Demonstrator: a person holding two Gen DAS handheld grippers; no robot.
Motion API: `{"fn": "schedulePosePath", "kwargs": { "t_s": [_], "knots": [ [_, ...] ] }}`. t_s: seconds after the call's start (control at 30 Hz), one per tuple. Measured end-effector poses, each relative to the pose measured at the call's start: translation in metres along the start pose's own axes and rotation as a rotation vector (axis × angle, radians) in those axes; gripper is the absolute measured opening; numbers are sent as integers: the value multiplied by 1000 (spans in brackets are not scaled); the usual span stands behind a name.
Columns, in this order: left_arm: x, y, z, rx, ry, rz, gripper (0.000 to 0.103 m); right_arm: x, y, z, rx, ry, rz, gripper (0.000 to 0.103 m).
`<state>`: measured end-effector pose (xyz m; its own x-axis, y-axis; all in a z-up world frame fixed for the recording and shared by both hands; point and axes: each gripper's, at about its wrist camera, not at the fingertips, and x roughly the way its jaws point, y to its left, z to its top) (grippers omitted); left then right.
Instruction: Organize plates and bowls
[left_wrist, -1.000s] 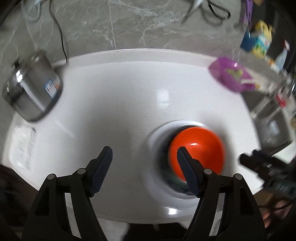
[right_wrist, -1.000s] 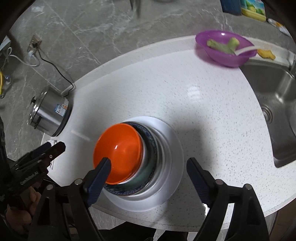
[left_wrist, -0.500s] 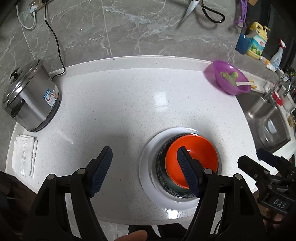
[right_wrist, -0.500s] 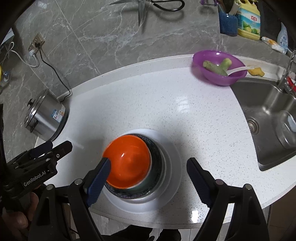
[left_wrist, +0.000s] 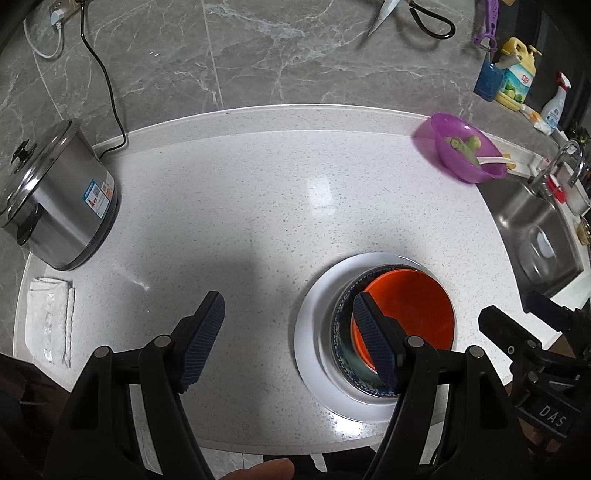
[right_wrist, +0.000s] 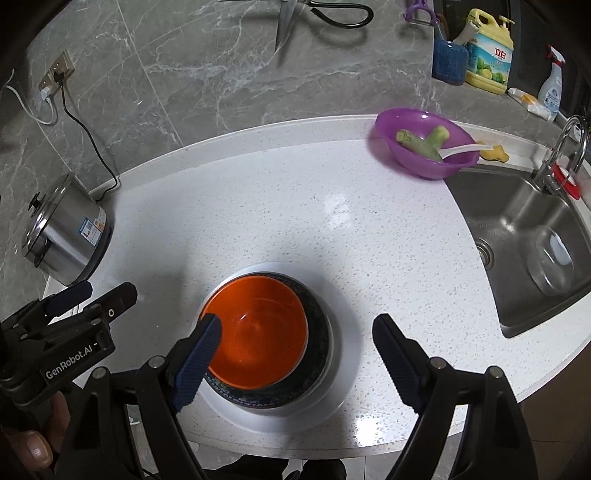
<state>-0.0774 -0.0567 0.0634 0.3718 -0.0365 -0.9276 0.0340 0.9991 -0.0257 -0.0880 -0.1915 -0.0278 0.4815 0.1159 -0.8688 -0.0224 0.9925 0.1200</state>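
Orange bowl (right_wrist: 258, 332) sits nested in a dark patterned bowl (right_wrist: 317, 332), both stacked on a white plate (right_wrist: 347, 354) at the near edge of the desk (right_wrist: 295, 206). The stacking looks finished. Left claw (left_wrist: 288, 339) and right claw (right_wrist: 291, 354) hover above, both wide open and holding nothing. A purple bowl (right_wrist: 424, 147) with scraps stands apart, far right by the sink (right_wrist: 517, 229); it may be what is left.

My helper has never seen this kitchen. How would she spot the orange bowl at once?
On the white counter, left of the steel sink, a white plate sits near the front edge. On it rests a dark patterned bowl, and nested inside is the orange bowl, the only orange dish there.
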Motion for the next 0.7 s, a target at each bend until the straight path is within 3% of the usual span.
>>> {"fn": "schedulePosePath", "kwargs": {
  "t_s": [0.7],
  "knots": [
    [7,-7,2,11,8,-11,71,6,3,0,7,15,-8,86]
  ]
}}
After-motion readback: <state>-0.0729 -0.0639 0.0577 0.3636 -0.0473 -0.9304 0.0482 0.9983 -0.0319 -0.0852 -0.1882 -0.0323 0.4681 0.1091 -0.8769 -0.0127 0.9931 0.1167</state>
